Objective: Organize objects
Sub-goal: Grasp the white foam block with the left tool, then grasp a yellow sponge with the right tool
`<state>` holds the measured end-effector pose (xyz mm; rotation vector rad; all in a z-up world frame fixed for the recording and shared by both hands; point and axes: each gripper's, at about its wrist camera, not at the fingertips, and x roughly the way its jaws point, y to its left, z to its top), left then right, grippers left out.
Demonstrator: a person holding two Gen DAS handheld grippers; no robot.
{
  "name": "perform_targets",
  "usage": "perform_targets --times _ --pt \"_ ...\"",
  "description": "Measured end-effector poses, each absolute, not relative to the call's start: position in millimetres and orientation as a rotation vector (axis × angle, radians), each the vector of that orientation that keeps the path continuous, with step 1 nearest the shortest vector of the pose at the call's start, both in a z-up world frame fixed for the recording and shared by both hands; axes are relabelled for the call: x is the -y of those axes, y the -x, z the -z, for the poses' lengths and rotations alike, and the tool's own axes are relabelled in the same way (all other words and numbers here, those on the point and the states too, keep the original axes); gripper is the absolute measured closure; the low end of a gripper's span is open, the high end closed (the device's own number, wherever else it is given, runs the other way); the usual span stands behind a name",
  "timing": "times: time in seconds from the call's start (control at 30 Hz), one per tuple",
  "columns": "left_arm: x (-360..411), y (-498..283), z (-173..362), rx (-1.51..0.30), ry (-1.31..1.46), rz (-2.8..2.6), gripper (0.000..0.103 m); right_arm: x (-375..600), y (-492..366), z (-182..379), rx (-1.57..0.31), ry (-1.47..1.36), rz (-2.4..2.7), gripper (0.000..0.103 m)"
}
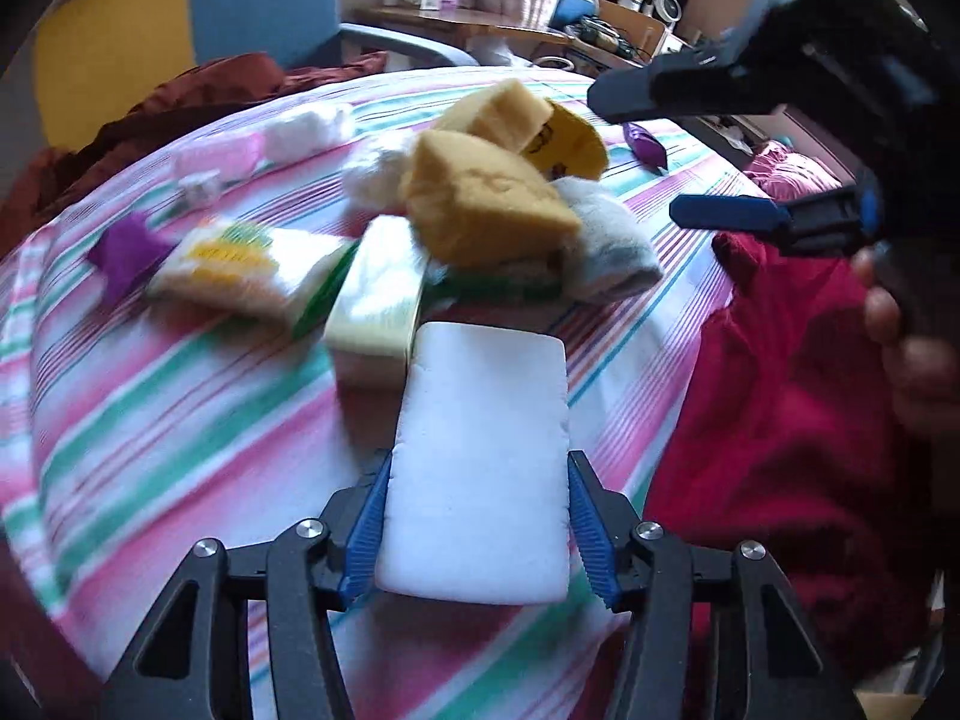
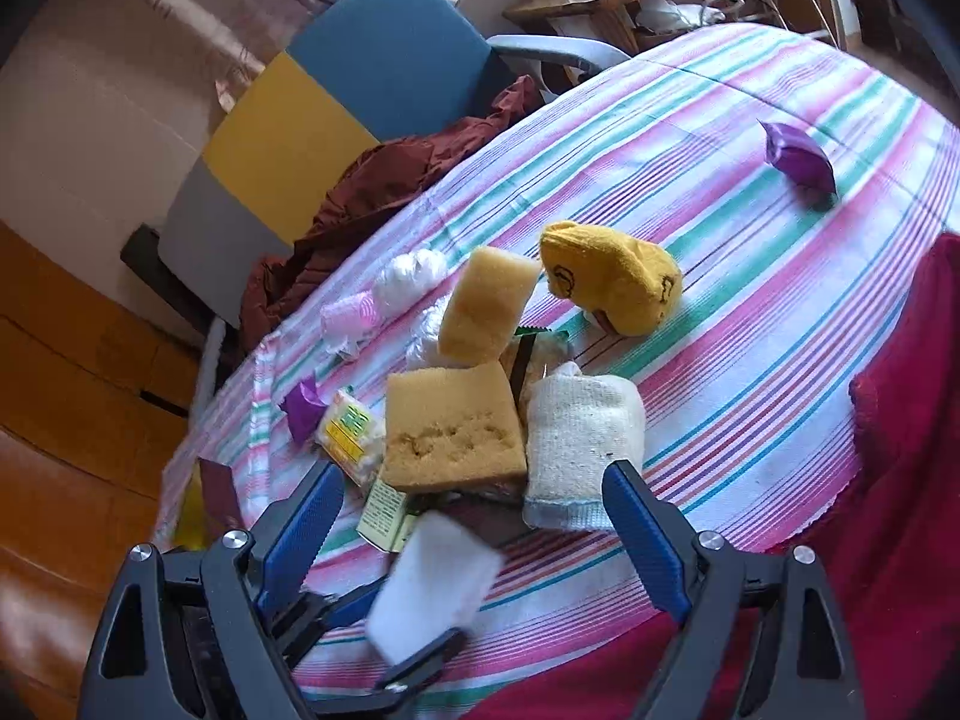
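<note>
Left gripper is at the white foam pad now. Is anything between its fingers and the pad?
Nothing visible. The white foam pad sits directly between the left gripper fingers, both blue pads against its long edges. The pale box lies beyond the pad's far corner, outside the jaws.

On the striped bedspread (image 2: 750, 138): two yellow-brown sponges (image 2: 453, 429) (image 2: 486, 306), one white foam pad (image 1: 480, 468), one yellow sock (image 2: 612, 285), one rolled white sock (image 2: 582, 435), two purple wrappers (image 2: 801, 159) (image 2: 303, 408) and two white cotton puffs (image 1: 309, 123) (image 1: 372, 177).
</note>
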<state>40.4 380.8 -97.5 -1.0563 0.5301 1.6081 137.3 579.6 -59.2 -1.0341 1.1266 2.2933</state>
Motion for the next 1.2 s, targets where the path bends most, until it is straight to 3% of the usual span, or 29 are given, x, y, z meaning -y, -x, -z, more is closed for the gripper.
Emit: perform_targets --times 0.4,0.47,0.5,0.53,0.93,1.2 --pt "-319.5 -32.9 103.6 -0.456 1.066 -1.752 0.046 -562.2 -59.4 77.7 -0.693 1.281 -2.288 0.013" --pt "-319.8 -37.2 104.2 -0.481 1.038 -1.770 0.045 -560.4 -56.7 79.3 -0.673 1.299 -2.309 0.016" --pt "-319.2 -38.9 104.6 -0.486 1.027 -1.775 0.045 -557.9 -56.9 78.9 -0.666 1.301 -2.329 0.022" --pt "-318.6 -39.8 104.8 -0.485 1.020 -1.777 0.045 -555.4 -57.6 78.9 -0.656 1.307 -2.338 0.039" --pt "-284.3 -34.7 82.3 -0.395 1.047 -1.833 0.046 -525.3 -74.3 52.4 -0.624 1.233 -2.448 0.039" --pt "-230.5 -11.7 39.7 -0.208 1.031 -1.958 0.046 -472.3 -63.5 19.1 -0.593 1.205 -2.617 0.039"
